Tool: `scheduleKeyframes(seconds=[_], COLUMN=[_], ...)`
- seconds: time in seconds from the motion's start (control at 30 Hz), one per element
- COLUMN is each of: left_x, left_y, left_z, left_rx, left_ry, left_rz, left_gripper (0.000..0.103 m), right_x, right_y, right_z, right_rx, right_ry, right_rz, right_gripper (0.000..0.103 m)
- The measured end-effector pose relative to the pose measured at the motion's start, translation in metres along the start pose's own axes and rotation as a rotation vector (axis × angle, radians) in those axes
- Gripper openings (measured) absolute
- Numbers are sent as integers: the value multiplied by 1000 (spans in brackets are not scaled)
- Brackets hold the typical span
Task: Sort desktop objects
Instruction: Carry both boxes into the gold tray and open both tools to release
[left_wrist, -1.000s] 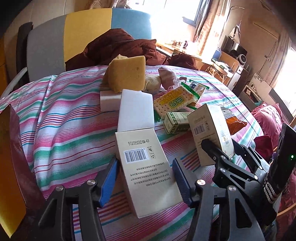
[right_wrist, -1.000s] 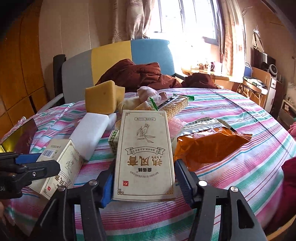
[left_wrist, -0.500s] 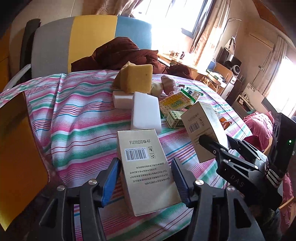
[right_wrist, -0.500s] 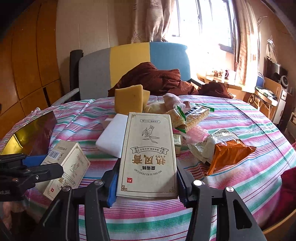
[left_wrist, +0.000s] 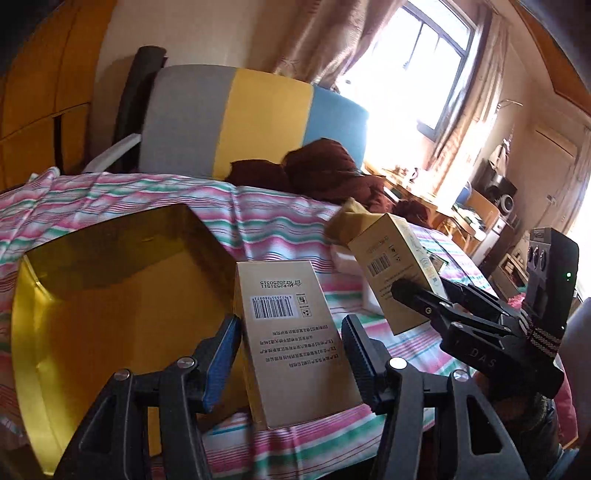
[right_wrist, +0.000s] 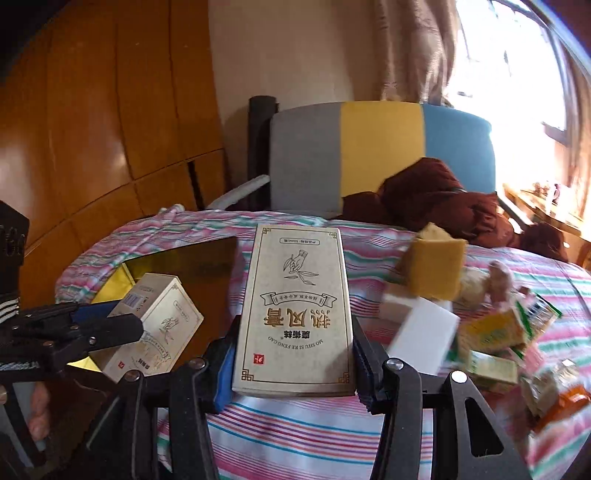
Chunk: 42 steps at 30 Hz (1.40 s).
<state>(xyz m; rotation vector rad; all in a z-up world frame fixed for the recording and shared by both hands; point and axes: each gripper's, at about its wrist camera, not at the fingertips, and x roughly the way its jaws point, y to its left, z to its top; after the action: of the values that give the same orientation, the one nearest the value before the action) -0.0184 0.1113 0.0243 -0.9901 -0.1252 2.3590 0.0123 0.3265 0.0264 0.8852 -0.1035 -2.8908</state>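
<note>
My left gripper (left_wrist: 290, 326) is shut on a beige barcode box (left_wrist: 291, 343) and holds it above the right edge of an open gold box (left_wrist: 110, 295). My right gripper (right_wrist: 294, 332) is shut on a larger beige box with Chinese print (right_wrist: 295, 314), lifted over the striped cloth (right_wrist: 295, 424). In the right wrist view the left gripper (right_wrist: 122, 317) shows at the left with its small box (right_wrist: 159, 328) over the gold box (right_wrist: 192, 262). In the left wrist view the right gripper (left_wrist: 424, 290) and its box (left_wrist: 391, 273) are close on the right.
A yellow sponge (right_wrist: 436, 269), a white foam block (right_wrist: 421, 336), green-yellow snack packs (right_wrist: 495, 328) and an orange packet (right_wrist: 569, 402) lie right of the boxes. A dark red garment (right_wrist: 436, 199) lies before a grey-yellow-blue chair back (right_wrist: 380, 147). A hand (right_wrist: 37, 410) shows low left.
Both grippers have swung left with their boxes still held. The gold box now fills the left of the left wrist view, and the sponge and snacks have slid to the right.
</note>
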Motion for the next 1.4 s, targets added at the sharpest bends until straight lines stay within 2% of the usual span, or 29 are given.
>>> scheduleKeyframes(seconds=[0.13,0.3,0.43,0.53,0.67,0.9,1.03,1.2,1.4], left_x=[-10,-15,-15,-11,-8,11,20,28,35], left_y=[56,111,149,170,187,212,227,237,249], left_z=[5,7,11,15,19,29,32,36,45], left_rx=[-73,-142,-186,-209,-222,-248,-262,-256,-269], left_ry=[-6,-4,9,17,16,46,52,47,37], left_rz=[106,208,256,279,307,350,357,368,366], left_gripper=[58,58,58,58,58,57,57,57,57], right_x=[32,70,103,131,162,204,222,241,246], right_y=[51,111,151,167,178,196,201,199,202], right_z=[21,36,38,42,46,52,54,56,63], right_rx=[-81,-158,-200,-212,-212,-211,-207,-161,-152], right_ry=[37,104,179,233,305,363,382,429,402], right_rz=[119,226,256,252,223,181,171,200,213], right_gripper=[52,52,52,52,52,52,52,53,55])
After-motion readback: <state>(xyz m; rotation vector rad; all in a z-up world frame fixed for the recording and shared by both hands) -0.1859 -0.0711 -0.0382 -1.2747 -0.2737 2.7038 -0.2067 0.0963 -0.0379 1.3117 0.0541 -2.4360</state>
